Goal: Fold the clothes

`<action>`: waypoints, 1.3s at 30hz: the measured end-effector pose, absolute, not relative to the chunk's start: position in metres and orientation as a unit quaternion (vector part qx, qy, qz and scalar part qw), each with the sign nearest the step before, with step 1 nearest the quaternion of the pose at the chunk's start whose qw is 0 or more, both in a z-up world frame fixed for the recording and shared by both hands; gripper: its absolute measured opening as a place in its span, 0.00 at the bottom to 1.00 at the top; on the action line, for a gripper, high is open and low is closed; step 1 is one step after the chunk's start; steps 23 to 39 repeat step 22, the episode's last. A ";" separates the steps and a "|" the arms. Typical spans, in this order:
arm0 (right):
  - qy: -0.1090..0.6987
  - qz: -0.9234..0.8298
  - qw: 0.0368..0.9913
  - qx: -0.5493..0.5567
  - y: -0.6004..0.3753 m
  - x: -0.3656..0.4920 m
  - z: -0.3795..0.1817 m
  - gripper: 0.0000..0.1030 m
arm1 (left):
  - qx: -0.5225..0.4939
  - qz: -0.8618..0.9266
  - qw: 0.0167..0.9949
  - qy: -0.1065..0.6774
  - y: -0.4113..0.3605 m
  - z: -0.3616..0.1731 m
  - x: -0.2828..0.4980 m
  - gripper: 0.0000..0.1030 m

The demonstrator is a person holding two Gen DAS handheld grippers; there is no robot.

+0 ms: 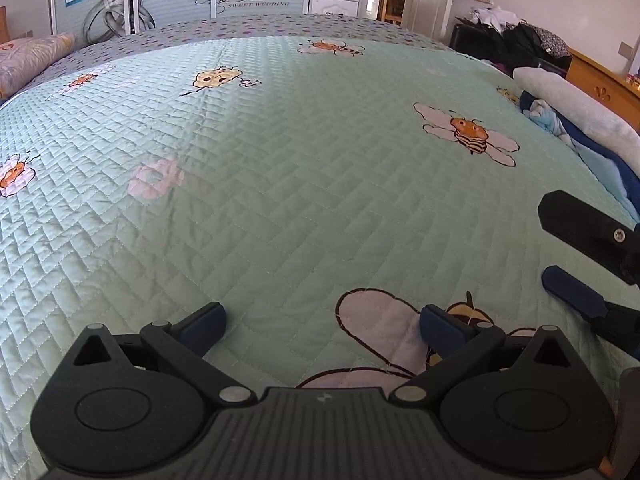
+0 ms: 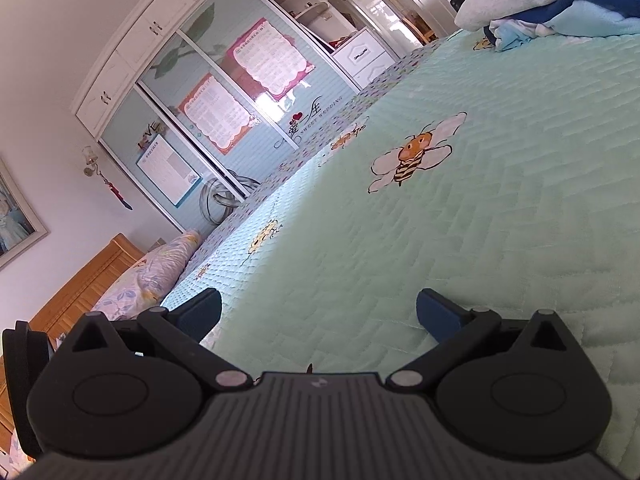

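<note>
Clothes pile [image 1: 580,128] at far right edge of bed [image 1: 280,184], well apart from both grippers. Top layer pale grey-white, fleecy; under it dark blue, then lt blue pieces. Looks bunched more than neatly squared, but too far off and half cut by frame edge to tell folded vs. not. Same pile in right wrist view, upper right corner [image 2: 560,4], grey-white piece draped over blue.

Progress: can't settle. Wide stretch of quilt betw. grippers and pile bare, no garment laid out flat. Fits either a pile waiting to be folded or a stack already done and set aside. No single garment in hand either way.

Left gripper [image 1: 320,322]: fingers spread wide, holding nothing, low over quilt nr the big bee print. Right gripper [image 1: 560,248] seen from left wrist view just right of left one, fingers apart, nothing betw. them; own view [image 2: 318,312] confirms wide, empty, tilted w/ bed sloping across frame.

Counts: 2 grippers, 2 fingers each. 1 clothes pile, approx. 3 colours showing, exact no. of garments can't tell. 1 bed, 1 green bee quilt over a dotted cover. 1 floral pillow [image 1: 28,60] far left of pile. 2nd heap of dark and white clothing [image 1: 516,32] beyond pile, off bed, on dark furniture.
</note>
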State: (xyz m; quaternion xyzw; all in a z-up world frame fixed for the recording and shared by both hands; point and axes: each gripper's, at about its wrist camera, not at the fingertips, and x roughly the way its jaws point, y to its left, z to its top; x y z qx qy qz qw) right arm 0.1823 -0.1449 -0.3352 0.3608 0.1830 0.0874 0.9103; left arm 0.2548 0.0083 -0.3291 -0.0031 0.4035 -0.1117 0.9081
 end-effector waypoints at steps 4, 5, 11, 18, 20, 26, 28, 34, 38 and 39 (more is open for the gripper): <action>0.183 0.091 0.910 0.362 -0.149 0.183 -0.335 1.00 | -0.012 -0.116 0.905 0.408 0.011 -0.328 0.258 0.99; 0.182 0.092 0.909 0.362 -0.150 0.183 -0.335 1.00 | -0.013 -0.116 0.905 0.408 0.011 -0.328 0.258 0.99; 0.181 0.096 0.908 0.364 -0.156 0.183 -0.335 1.00 | 0.001 -0.113 0.908 0.404 0.006 -0.329 0.256 1.00; 0.180 0.098 0.908 0.365 -0.161 0.183 -0.334 1.00 | 0.005 -0.107 0.910 0.400 0.004 -0.330 0.255 1.00; 0.180 0.098 0.908 0.365 -0.162 0.183 -0.334 1.00 | 0.009 -0.103 0.912 0.396 0.003 -0.331 0.254 1.00; 0.180 0.099 0.908 0.364 -0.163 0.183 -0.334 1.00 | 0.013 -0.101 0.914 0.392 0.002 -0.332 0.253 1.00; 0.180 0.099 0.908 0.364 -0.163 0.183 -0.334 1.00 | 0.013 -0.101 0.914 0.392 0.002 -0.332 0.253 1.00; 0.180 0.099 0.908 0.364 -0.163 0.183 -0.334 1.00 | 0.013 -0.101 0.914 0.392 0.002 -0.332 0.253 1.00; 0.180 0.099 0.908 0.364 -0.163 0.183 -0.334 1.00 | 0.013 -0.101 0.914 0.392 0.002 -0.332 0.253 1.00; 0.180 0.099 0.908 0.364 -0.163 0.183 -0.334 1.00 | 0.013 -0.101 0.914 0.392 0.002 -0.332 0.253 1.00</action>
